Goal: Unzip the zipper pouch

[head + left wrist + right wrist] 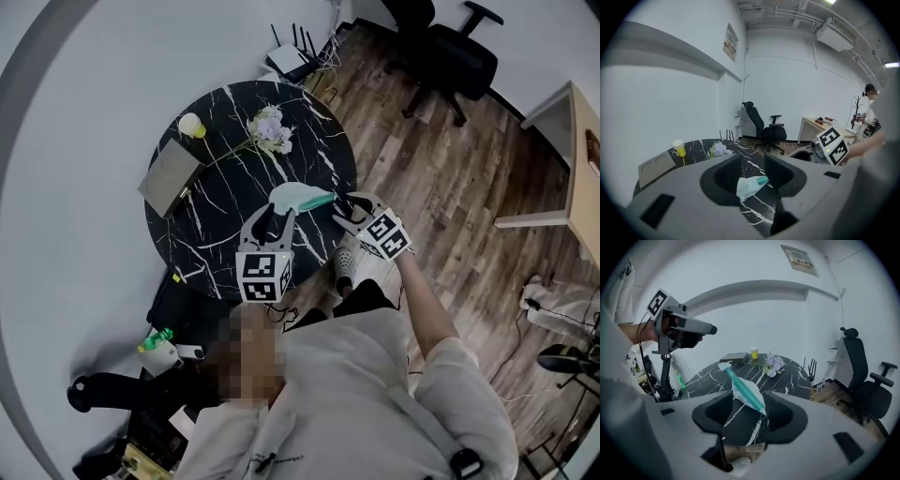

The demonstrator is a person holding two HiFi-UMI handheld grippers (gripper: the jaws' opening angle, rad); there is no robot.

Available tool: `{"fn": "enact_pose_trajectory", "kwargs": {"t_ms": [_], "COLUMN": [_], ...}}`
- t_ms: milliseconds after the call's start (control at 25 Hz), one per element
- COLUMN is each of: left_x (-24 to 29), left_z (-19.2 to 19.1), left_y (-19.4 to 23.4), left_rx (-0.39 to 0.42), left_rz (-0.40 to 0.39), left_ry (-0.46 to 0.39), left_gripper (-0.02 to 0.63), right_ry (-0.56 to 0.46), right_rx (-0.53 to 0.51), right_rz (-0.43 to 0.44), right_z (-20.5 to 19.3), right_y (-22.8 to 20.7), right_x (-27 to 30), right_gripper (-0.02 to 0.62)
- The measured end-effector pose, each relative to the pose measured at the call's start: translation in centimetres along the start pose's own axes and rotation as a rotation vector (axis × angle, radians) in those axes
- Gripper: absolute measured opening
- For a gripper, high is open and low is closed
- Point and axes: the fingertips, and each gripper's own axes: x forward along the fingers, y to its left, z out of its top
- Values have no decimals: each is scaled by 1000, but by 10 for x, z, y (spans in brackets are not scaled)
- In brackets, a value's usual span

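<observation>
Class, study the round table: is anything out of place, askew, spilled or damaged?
Nothing is spilled or visibly damaged. The yellow cup stands upright. Only the flower sprig looks odd: it lies flat on the table, in no vase. The zipper pouch lies flat, slanted, towards one side of the table.

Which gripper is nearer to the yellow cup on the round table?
Left. The left gripper is over the table, on the side of the yellow cup; the right gripper is farther off, beyond the zipper pouch.
</observation>
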Motion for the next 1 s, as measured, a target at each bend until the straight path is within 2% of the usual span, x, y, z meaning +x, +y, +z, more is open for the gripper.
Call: {"fn": "enact_pose_trajectory", "kwargs": {"t_ms": [320,520,600,680,760,880,1000], "left_x": [39,47,49,50,49,45,42], "left_z": [-26,-33,-36,-40,-45,-51,-55], "left_y": [-25,-27,-30,-33,-34,-31,-29], "left_rx": [-3,-20,-28,-35,-40,-52,-59], "left_rz": [-25,-1,3,9,20,38,56], "left_ry": [96,120,126,132,137,138,133], "left_gripper": [160,160,160,160,160,160,160], "right_ry": [157,258,263,255,248,231,212], "right_rx": [-128,-323,-372,-375,-379,-408,-438], "right_rz": [103,111,102,90,76,55,47], "right_z": [-50,-81,-87,-90,-92,-91,-88], "right_y": [-30,-38,-40,-44,-47,-47,-46], "right_x": [49,74,84,91,96,101,102], "right_gripper": [216,215,210,199,144,96,87]}}
